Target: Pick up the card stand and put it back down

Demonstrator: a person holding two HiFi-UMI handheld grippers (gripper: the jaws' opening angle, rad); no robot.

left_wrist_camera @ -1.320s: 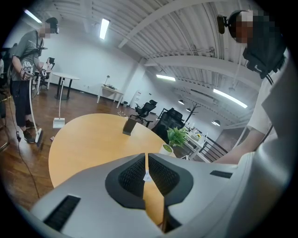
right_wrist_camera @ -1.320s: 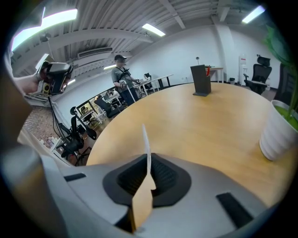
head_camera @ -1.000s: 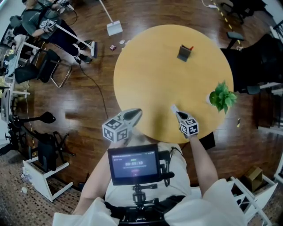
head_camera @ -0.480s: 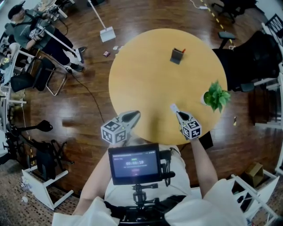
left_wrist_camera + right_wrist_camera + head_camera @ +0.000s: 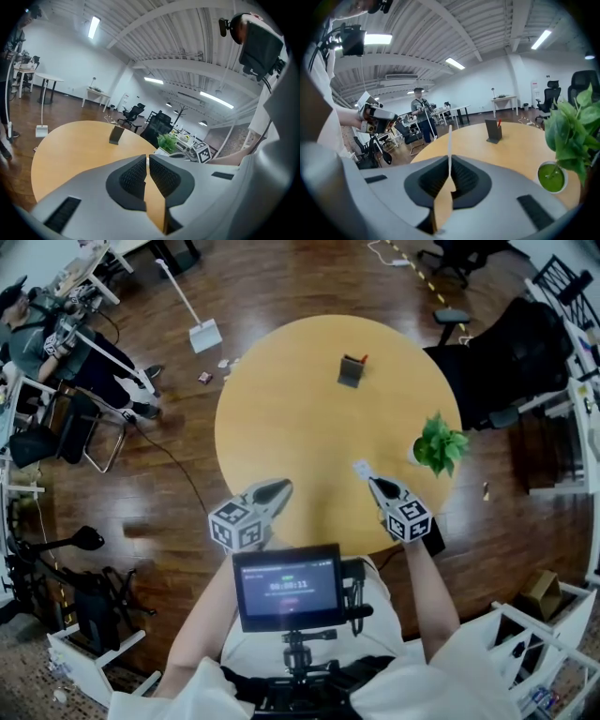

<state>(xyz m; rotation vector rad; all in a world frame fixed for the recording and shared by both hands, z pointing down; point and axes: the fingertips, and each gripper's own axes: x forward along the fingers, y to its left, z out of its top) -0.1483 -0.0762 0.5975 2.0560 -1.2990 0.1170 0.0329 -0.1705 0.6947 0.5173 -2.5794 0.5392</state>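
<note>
Pinching a thin white card [image 5: 450, 140] in the right claw [image 5: 373, 484]; left claw [image 5: 281, 489] clenched on nothing.
Farther out, toward the upper centre of the desk [image 5: 281, 409], well apart from both: card stand [image 5: 350, 371], upright, probably light, stiff, easily tipped; best gripped low across its flat faces. Open desk all round; potted plant [image 5: 439, 444] near the right rim.

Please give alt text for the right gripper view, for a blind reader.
The right gripper is shut on a thin white card. Behind it, a round table carries a dark card stand and a potted plant.
</note>
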